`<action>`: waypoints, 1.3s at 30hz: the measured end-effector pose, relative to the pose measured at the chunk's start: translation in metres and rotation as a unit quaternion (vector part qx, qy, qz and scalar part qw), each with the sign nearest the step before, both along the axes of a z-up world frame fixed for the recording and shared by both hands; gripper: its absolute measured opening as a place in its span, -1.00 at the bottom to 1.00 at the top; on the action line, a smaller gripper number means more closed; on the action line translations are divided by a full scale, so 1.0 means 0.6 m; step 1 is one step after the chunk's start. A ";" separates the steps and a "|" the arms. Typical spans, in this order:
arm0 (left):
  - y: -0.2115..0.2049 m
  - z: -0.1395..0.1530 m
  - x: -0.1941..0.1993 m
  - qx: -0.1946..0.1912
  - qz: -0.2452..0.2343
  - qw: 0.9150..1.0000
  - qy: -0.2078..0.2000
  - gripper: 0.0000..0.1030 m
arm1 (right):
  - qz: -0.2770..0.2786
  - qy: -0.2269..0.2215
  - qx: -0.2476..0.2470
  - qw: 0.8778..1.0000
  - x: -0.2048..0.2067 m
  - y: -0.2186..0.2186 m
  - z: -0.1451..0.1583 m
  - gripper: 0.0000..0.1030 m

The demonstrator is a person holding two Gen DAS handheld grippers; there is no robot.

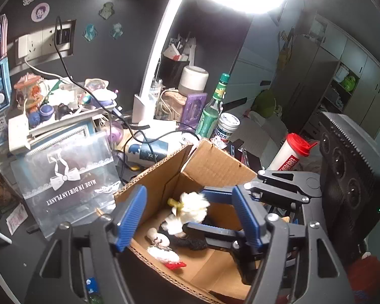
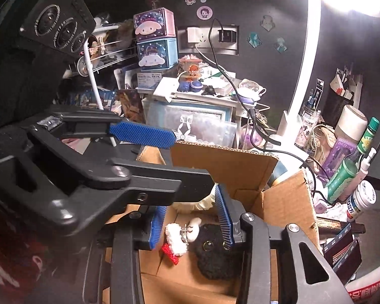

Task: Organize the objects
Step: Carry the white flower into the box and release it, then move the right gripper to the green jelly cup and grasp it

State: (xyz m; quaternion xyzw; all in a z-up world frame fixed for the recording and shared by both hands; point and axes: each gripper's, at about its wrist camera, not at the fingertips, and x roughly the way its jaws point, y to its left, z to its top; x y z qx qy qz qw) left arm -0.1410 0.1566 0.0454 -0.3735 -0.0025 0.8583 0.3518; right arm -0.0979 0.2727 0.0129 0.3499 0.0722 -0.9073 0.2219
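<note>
An open cardboard box (image 1: 212, 164) stands on the dark desk and also shows in the right wrist view (image 2: 288, 202). Inside lie a white fluffy flower (image 1: 190, 210), a white plush charm with a red tag (image 1: 164, 253) and a black fuzzy pouch (image 2: 215, 253). My left gripper (image 1: 190, 217) is open over the box, its blue pads either side of the flower, not touching it. My right gripper (image 2: 192, 220) is open inside the box, above the white charm (image 2: 177, 238). The left gripper's blue fingers (image 2: 141, 134) cross the right wrist view.
A clear zip bag (image 1: 71, 177) leans left of the box. A green bottle (image 1: 212, 111), a white pill jar (image 1: 228, 126) and a red-capped tube (image 1: 291, 152) stand behind it. A white lamp (image 1: 154, 76), black cables (image 1: 129, 121) and cluttered trays (image 1: 53, 116) fill the back.
</note>
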 end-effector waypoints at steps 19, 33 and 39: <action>-0.259 -0.004 0.118 -0.048 0.186 0.976 0.101 0.66 | 0.165 0.017 -0.027 0.986 0.099 -0.217 -0.009 -0.35; -0.406 -0.188 0.168 -0.042 0.266 0.963 0.025 0.66 | 0.136 -0.091 0.033 0.986 0.037 -0.322 -0.253 -0.19; -0.420 -0.209 0.173 -0.034 0.265 0.964 0.013 0.66 | 0.115 -0.078 0.058 0.989 0.001 -0.330 -0.276 -0.19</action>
